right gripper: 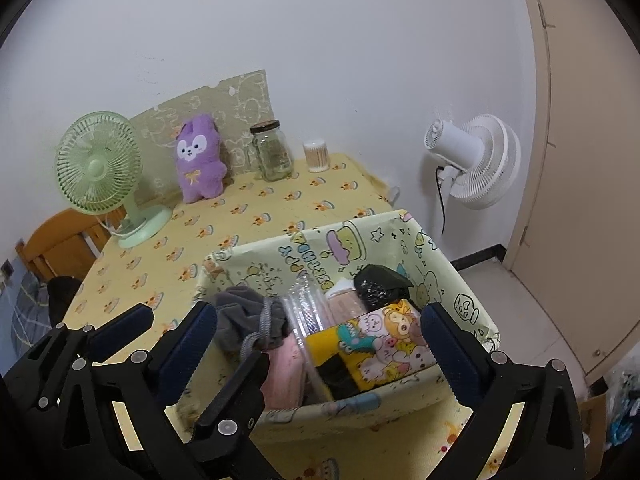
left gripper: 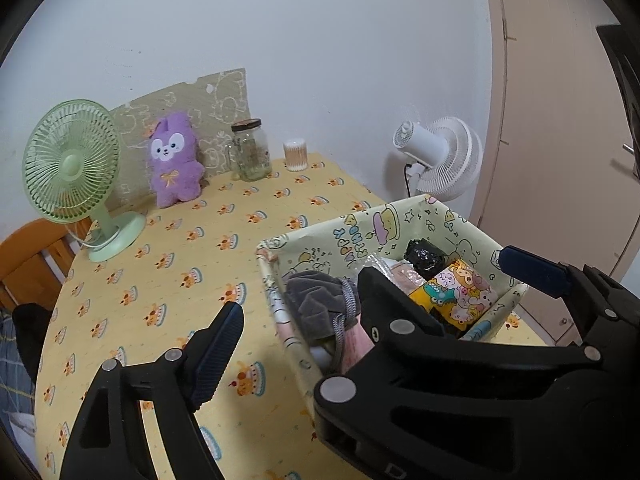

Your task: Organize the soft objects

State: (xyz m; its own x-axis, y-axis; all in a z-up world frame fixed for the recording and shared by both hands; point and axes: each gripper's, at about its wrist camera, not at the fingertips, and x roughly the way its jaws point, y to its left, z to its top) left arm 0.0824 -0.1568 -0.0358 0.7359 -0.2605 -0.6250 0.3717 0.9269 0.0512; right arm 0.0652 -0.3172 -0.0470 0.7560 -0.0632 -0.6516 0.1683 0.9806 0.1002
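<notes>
One soft thing lies outside the basket (right gripper: pixel 460 264): the purple plush (left gripper: pixel 175 160), upright at the table's far left, well beyond both wide-open, empty grippers, with the left gripper (left gripper: pixel 296 296) nearer than the right gripper (right gripper: pixel 316 332).

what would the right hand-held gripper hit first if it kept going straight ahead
Probably the cartoon-print roll lying in the fabric bin: the open right hand-held gripper points into the bin with the roll between its fingers. Depth is unclear; the clear plastic pack beside it could touch first.
</notes>
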